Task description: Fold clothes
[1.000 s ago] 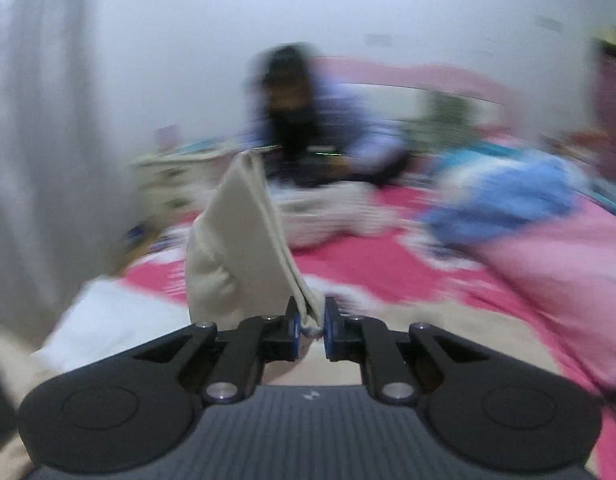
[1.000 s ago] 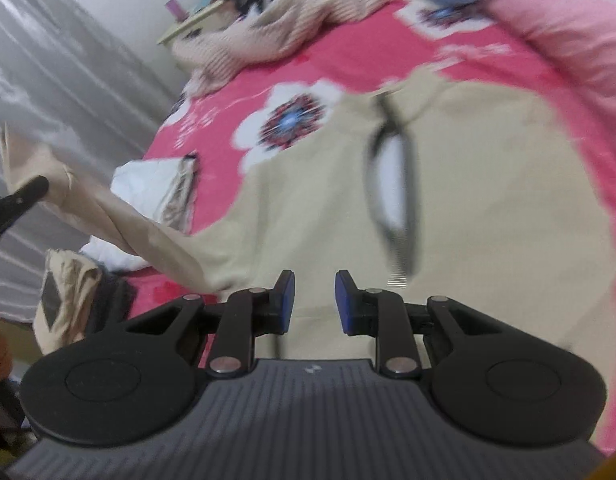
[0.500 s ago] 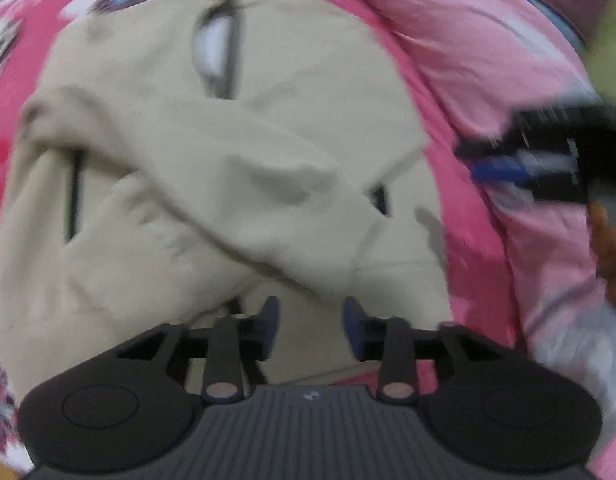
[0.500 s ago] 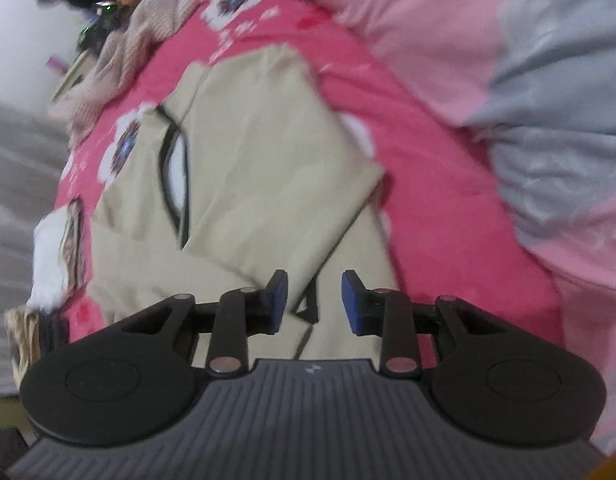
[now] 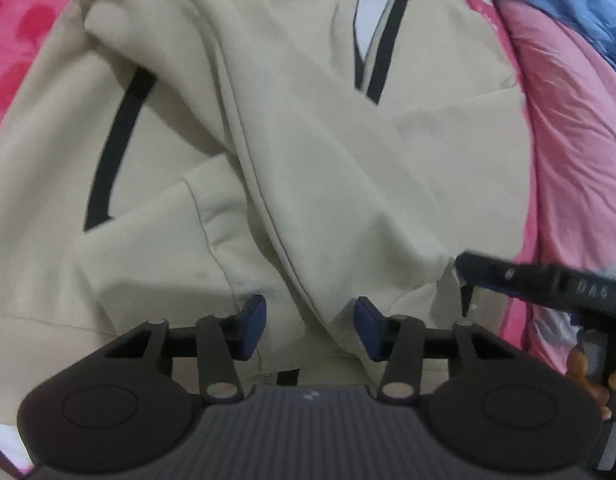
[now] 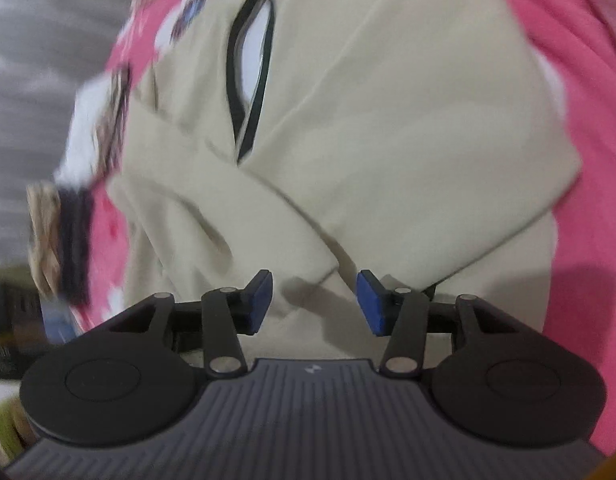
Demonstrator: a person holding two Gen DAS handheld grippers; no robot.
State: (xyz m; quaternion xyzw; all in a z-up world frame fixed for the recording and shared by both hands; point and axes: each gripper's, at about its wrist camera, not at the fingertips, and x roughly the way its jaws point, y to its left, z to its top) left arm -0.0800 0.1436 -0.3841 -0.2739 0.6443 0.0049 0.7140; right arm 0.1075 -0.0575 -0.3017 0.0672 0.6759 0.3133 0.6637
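So the pink floral bed (image 5: 12, 40) has the beige hoodie (image 5: 308, 140) spread flat, both sleeves crossed over its front. Left gripper (image 5: 310, 322) and right gripper (image 6: 315, 300) hover near its hem, fingers apart, gripping nothing.

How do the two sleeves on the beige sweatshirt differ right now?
The left-folded sleeve runs diagonally across the chest and ends between the open left gripper. The right-folded sleeve lies flatter and broader, its cuff edge near the open right gripper. Both are beige, folded inward, crossing over the sweatshirt.
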